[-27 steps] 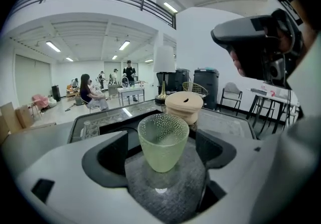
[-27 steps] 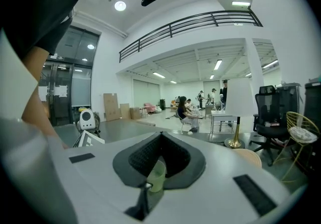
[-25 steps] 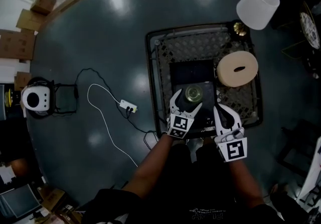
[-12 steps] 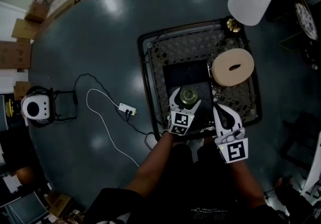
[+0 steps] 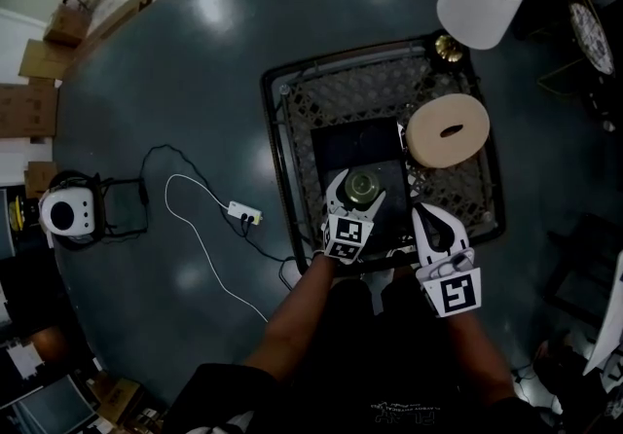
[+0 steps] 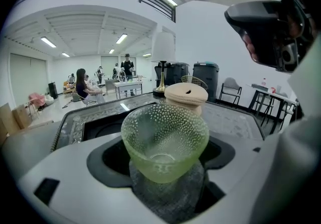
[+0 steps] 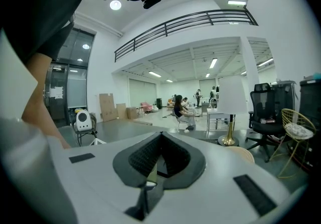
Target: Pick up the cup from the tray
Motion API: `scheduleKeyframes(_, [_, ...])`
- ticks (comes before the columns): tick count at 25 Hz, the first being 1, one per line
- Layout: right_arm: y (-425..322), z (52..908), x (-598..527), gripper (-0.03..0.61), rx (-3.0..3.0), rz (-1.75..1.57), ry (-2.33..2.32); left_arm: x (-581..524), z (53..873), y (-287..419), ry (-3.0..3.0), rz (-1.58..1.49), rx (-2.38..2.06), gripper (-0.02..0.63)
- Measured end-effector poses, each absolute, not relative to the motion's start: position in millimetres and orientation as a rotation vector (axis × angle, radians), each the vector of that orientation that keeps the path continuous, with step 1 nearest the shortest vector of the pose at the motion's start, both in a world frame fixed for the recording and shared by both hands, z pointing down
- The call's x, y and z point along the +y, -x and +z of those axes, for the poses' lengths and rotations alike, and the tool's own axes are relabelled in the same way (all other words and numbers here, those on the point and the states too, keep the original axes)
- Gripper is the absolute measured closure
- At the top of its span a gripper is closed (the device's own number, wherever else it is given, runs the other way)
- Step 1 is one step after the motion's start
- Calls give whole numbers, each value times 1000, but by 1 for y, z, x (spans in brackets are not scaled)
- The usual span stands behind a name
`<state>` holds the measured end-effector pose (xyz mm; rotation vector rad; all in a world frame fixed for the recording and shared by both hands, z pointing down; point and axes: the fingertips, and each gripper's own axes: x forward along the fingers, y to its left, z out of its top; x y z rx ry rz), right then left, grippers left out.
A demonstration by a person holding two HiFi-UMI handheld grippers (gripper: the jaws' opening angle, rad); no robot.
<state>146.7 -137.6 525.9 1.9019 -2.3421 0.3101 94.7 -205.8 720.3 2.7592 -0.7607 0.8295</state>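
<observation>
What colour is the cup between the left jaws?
The cup is pale green, dotted; best in the left gripper view.

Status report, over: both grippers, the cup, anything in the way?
Left gripper shut on cup. Right gripper shut, empty. Cup over black tray; lifted or not, cannot tell. Tan disc stands apart, not in the way.

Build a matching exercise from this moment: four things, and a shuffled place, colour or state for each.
Things:
1. cup
2. right tongs
3. lampshade
4. disc

Places, colours, states:
A. shut, empty
B. tan, right of the tray
C. green, gripped in the left tongs
D. white, farthest from the person

Pairs: 1-C, 2-A, 3-D, 4-B
</observation>
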Motion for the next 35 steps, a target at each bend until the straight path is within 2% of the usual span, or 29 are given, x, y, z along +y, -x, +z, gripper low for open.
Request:
scheduleKeyframes(11, [-148,526,-133,569,-2343,306,-1898,-204,706,-100,-2791,794,-737,229])
scheduleKeyframes(22, [-139,527,-128,569,-2360,294,-1888,-195,630,-108,-2884,645,-727,229])
scheduleKeyframes(35, [-106,485,-152,569,-2483,159,-1833,-188,534,-62,-2940,473,-881,229])
